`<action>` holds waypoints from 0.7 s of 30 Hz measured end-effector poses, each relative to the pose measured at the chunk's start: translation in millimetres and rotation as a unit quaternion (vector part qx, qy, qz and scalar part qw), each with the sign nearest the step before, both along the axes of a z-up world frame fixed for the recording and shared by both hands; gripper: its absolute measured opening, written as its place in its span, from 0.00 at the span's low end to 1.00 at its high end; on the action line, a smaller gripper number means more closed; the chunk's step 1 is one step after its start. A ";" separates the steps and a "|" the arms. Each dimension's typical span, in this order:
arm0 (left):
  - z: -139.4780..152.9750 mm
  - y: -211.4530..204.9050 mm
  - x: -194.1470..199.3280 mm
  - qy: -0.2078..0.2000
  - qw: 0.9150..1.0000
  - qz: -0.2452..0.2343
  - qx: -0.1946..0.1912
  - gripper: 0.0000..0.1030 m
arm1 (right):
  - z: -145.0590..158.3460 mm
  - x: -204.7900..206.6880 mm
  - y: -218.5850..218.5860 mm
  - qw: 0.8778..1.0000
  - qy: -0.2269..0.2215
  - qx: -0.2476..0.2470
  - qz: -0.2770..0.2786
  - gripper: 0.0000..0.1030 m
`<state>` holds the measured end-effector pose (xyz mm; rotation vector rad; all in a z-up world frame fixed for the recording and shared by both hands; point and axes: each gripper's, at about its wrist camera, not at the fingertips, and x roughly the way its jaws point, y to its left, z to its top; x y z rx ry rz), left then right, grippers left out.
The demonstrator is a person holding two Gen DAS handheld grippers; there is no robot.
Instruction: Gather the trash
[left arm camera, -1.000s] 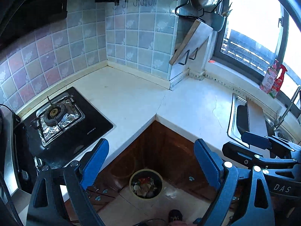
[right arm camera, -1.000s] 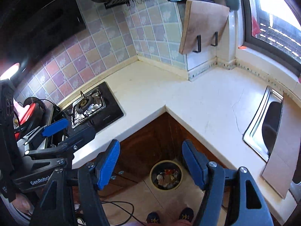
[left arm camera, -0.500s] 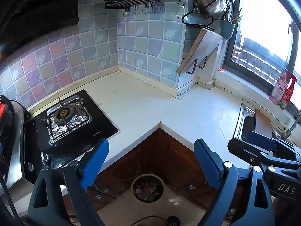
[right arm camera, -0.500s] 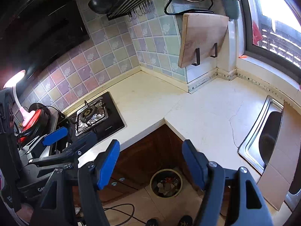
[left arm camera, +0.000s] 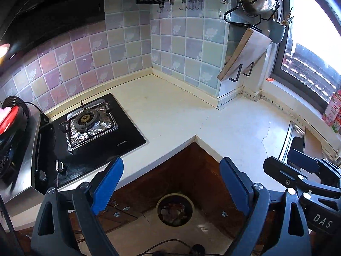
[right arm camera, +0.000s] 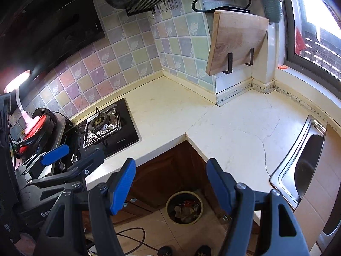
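Note:
A round trash bin (left arm camera: 175, 209) with trash in it stands on the floor in the corner under the L-shaped counter; it also shows in the right wrist view (right arm camera: 184, 207). My left gripper (left arm camera: 170, 181) is open and empty, held above the bin at the counter's inner corner. My right gripper (right arm camera: 171, 181) is open and empty, also above the bin. Each gripper shows at the edge of the other's view: the right one (left arm camera: 302, 166) and the left one (right arm camera: 57, 155).
A cream countertop (left arm camera: 170, 115) wraps the corner. A black gas hob (left arm camera: 91, 128) with foil lies left. A steel sink (right arm camera: 307, 162) with a board is right. A wooden cutting board (right arm camera: 236, 40) hangs on the wall. A cable (right arm camera: 132, 234) lies on the floor.
Both grippers have risen and tilted up: the bin looks smaller and lower in view, and more of the wall and rack shows. Both stayed open.

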<state>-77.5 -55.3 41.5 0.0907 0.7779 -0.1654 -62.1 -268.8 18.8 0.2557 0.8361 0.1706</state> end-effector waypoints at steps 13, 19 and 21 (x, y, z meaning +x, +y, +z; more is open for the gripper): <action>-2.8 0.2 0.4 0.005 0.999 0.031 0.012 0.88 | -3.5 6.1 0.9 1.000 0.000 -0.003 0.016 0.68; -3.0 -0.5 1.0 0.006 0.999 0.033 0.014 0.88 | -3.2 5.1 3.4 1.000 0.000 -0.003 0.013 0.67; -3.3 -0.1 1.5 0.007 0.999 0.034 0.014 0.88 | -3.2 4.7 4.4 1.000 0.001 -0.003 0.013 0.68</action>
